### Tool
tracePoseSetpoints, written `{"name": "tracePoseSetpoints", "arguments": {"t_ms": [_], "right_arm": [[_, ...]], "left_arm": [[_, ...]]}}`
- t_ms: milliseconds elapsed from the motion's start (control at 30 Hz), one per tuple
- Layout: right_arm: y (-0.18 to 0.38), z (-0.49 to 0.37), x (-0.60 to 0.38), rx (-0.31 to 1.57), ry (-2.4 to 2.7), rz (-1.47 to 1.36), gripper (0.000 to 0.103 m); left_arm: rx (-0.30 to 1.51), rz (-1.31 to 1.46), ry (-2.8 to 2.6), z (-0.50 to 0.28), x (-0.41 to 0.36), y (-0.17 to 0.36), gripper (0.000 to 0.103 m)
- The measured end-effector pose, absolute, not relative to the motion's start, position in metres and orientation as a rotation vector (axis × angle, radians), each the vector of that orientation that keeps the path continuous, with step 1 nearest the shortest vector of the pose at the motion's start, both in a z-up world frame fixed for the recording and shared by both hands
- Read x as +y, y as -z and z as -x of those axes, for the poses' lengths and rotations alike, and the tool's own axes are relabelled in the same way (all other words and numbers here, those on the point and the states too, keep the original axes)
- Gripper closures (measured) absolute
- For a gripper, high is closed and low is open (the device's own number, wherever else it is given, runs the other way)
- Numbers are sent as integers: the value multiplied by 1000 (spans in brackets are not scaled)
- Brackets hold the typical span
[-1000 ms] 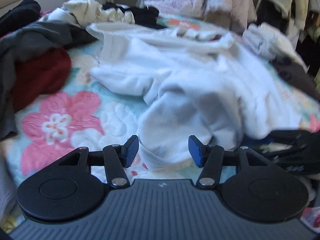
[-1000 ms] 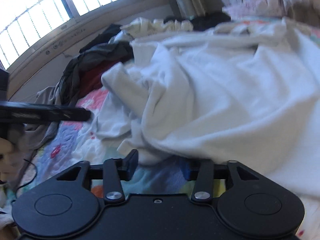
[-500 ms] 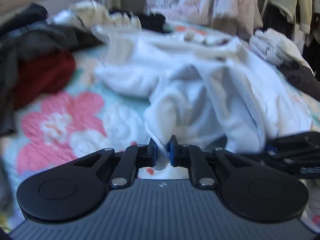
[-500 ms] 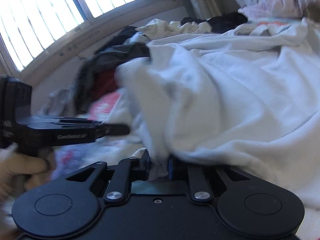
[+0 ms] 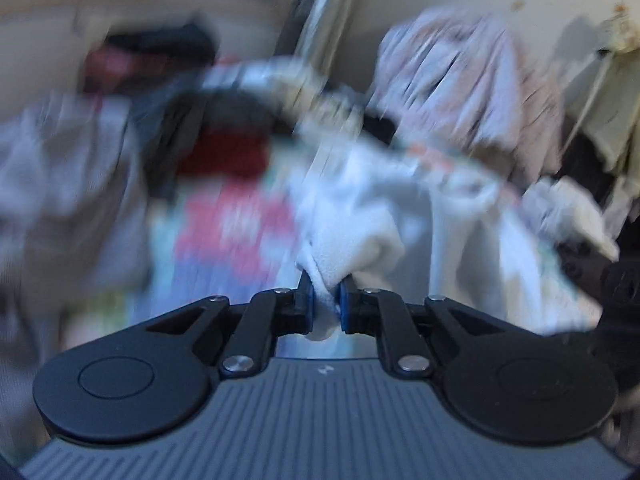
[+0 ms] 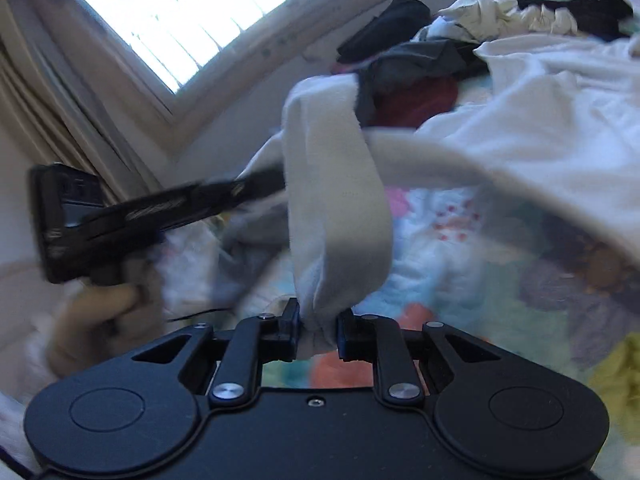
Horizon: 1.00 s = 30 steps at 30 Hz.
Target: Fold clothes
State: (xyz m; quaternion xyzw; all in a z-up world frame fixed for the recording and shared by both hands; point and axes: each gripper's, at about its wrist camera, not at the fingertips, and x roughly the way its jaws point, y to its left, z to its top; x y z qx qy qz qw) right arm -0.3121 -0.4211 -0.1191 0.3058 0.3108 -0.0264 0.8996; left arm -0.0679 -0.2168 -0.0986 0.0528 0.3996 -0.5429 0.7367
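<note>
Now | left hand-held gripper [image 5: 324,300], right hand-held gripper [image 6: 318,330]: each clamped on white garment [image 6: 560,128]

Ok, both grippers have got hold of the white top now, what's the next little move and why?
Probably draw the two grips apart to spread it. The left gripper and right gripper each pinch a bunched edge of the white top, and most of it lies crumpled on the floral quilt.

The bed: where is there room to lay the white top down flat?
Bare floral quilt shows between the lifted white top and the jaws. Crowded: the dark and red clothes pile by the window.
</note>
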Motion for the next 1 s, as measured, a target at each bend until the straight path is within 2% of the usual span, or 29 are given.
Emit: {"name": "tracePoseSetpoints", "arguments": {"t_ms": [100, 200, 267, 333, 433, 567, 700, 767, 800, 900, 967, 1000], "right_arm": [[138, 313, -424, 742, 163, -562, 77], [146, 316, -422, 830, 263, -471, 71], [140, 322, -420, 857, 325, -376, 60], [131, 332, -420, 865, 361, -304, 54], [122, 354, -431, 858, 404, -290, 48], [125, 406, -474, 802, 605, -413, 48], [136, 475, -509, 698, 880, -552, 48], [140, 515, -522, 630, 1002, -631, 48], [143, 535, -527, 596, 1049, -677, 48], [157, 580, -542, 506, 1132, -828, 48], [166, 597, -548, 455, 1172, -919, 48], [170, 602, -549, 434, 1189, -956, 48]], "left_arm": [[1037, -191, 1129, 69, -221, 138, 90], [1036, -128, 1076, 53, -212, 133, 89], [994, -65, 1049, 38, -203, 117, 87], [961, -7, 1045, 24, -196, 103, 77], [932, -15, 1065, 10, -211, 94, 69], [894, -152, 1163, 4, -265, 105, 62], [843, -291, 1236, 4, -326, 125, 61], [871, -297, 1256, -2, -350, 135, 55], [886, -309, 1259, -4, -360, 140, 49], [934, -334, 1241, -9, -386, 155, 47], [962, -277, 1236, -13, -392, 164, 39], [975, -244, 1235, -15, -395, 169, 30]]}}
